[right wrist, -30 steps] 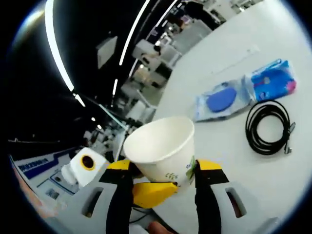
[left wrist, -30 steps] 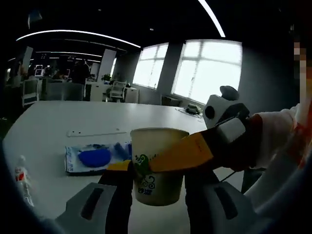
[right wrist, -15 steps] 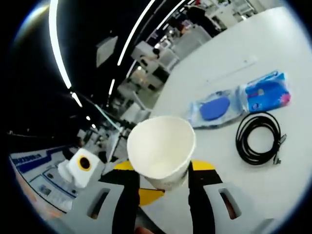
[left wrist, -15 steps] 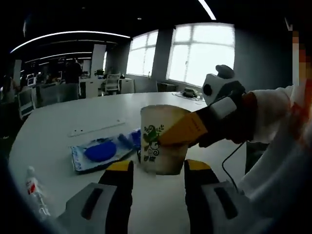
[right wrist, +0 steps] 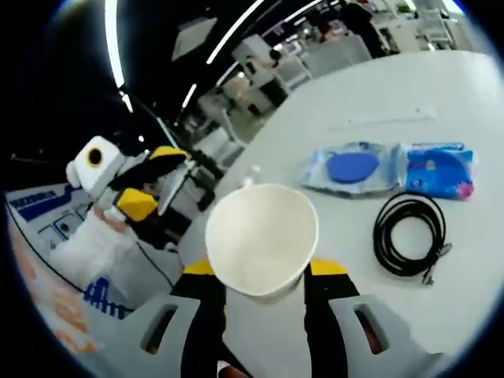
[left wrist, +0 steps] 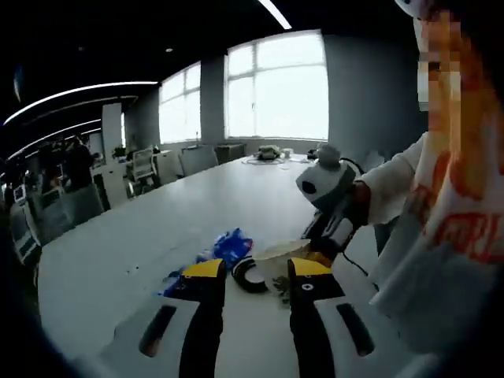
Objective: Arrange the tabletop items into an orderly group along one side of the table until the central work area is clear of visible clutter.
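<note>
Paper cup (right wrist: 261,239): pinched in right gripper (right wrist: 260,276) jaws, low over surface (right wrist: 472,157) beside cable coil (right wrist: 409,236). Left gripper (left wrist: 250,276): jaws spread, empty, pulled back since handover. Cup placement pending.

No legible text or labels

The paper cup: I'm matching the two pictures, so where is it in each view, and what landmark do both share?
Left gripper view: the paper cup sits low at centre, just beyond the left tongs, held by the right tongs.
Right gripper view: the cup is at lower centre, mouth toward the camera, gripped by the right tongs.
Shared landmark: the coiled black cable on the white table.
</note>
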The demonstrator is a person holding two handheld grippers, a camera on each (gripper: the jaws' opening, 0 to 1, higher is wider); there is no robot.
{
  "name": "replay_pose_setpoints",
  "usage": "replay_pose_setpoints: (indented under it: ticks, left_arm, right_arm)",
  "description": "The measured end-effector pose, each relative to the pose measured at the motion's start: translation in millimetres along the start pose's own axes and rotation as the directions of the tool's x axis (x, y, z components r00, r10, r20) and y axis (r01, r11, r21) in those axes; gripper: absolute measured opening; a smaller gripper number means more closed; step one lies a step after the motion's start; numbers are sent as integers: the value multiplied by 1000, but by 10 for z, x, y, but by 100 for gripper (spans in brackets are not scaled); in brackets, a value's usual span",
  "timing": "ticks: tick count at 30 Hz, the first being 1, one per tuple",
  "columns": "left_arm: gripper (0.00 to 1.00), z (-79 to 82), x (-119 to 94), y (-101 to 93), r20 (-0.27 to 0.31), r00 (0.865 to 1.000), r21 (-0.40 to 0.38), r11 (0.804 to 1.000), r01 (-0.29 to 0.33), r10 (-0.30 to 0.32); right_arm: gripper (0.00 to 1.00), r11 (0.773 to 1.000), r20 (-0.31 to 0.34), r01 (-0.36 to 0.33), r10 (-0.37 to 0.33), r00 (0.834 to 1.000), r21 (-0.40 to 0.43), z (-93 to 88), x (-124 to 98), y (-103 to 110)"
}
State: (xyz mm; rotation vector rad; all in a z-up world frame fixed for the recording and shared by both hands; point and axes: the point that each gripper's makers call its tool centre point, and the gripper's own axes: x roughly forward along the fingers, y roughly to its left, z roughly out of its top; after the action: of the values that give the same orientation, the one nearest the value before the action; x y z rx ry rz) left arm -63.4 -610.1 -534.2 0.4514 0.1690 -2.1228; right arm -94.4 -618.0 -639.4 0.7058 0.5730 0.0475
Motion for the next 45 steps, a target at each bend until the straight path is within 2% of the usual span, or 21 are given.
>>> replay_pose_setpoints:
  ticks: [3, 5, 6, 9, 14, 15, 17, 19, 20, 22, 24, 26, 28, 30, 32, 34, 38, 42, 45]
  left_arm:
    - [30, 29, 98, -58, -63, 993, 71, 992, 101, -96]
    - [29, 7, 155, -114, -121, 980, 104, 979, 173, -160]
    - [28, -22, 180, -164, -162, 966, 129, 967, 222, -200]
    - [27, -63, 259, -209, -230, 945, 185, 943, 275, -231]
    - [24, 12, 399, -236, -233, 939, 202, 931, 303, -255]
    - [23, -3, 409, -323, -259, 919, 217, 909, 355, -297]
    - [23, -89, 445, -378, -331, 891, 243, 884, 399, -311]
    - [24, -183, 469, -390, -390, 869, 241, 877, 416, -305]
    - [23, -239, 473, -424, -421, 851, 235, 868, 436, -314]
    - [18, -275, 483, -457, -437, 839, 246, 855, 457, -323]
    - [11, -309, 485, -494, -447, 829, 235, 849, 472, -337]
    - [4, -324, 498, -489, -450, 829, 223, 857, 464, -332]
    - [3, -354, 478, -498, -461, 821, 183, 869, 460, -337]
    - [1, -385, 463, -501, -472, 818, 201, 863, 464, -330]
    - [1, -397, 452, -499, -473, 822, 211, 864, 457, -319]
    - [0, -396, 444, -496, -462, 829, 197, 875, 442, -315]
    - [0, -501, 386, -359, -489, 837, 244, 883, 401, -245]
    - [0, -553, 291, -213, -487, 847, 218, 909, 355, -214]
    - [0, -625, 209, -89, -509, 844, 224, 920, 322, -171]
  right_arm:
    - [37, 1000, -2, -8, 8, 1000, 2, 5, 9, 31]
    - [37, 1000, -3, -9, 9, 1000, -5, 11, 5, 37]
    - [37, 1000, -2, -9, 9, 1000, -7, 17, 0, 40]
    - [37, 1000, -8, -6, 5, 1000, -30, 27, -19, 38]
    - [37, 999, -52, 0, -3, 999, -45, -46, -33, 22]
    - [37, 999, -58, -1, -2, 998, -51, -56, -30, 21]
    - [37, 998, -61, -2, -2, 998, -64, -68, -31, 29]
    - [37, 998, -62, -16, 12, 998, -63, -71, -26, 55]
    - [37, 998, -61, -20, 16, 998, -65, -69, -24, 70]
    - [37, 997, -60, -24, 19, 998, -77, -66, -22, 89]
    - [37, 996, -61, -27, 22, 998, -89, -68, -21, 105]
    - [37, 995, -68, -34, 28, 997, -93, -92, -15, 114]
    - [37, 996, -72, -41, 35, 997, -84, -132, -5, 96]
    - [37, 996, -71, -48, 43, 997, -71, -155, -10, 101]
    - [38, 997, -65, -49, 45, 997, -64, -165, -15, 94]
    - [38, 996, -62, -43, 38, 997, -72, -159, -20, 86]
    - [43, 997, -56, -20, 15, 998, -77, -174, -76, 12]
    - [47, 998, -53, 0, -3, 999, -59, -268, -160, -52]
    - [47, 999, -53, 14, -16, 998, -34, -369, -236, -101]
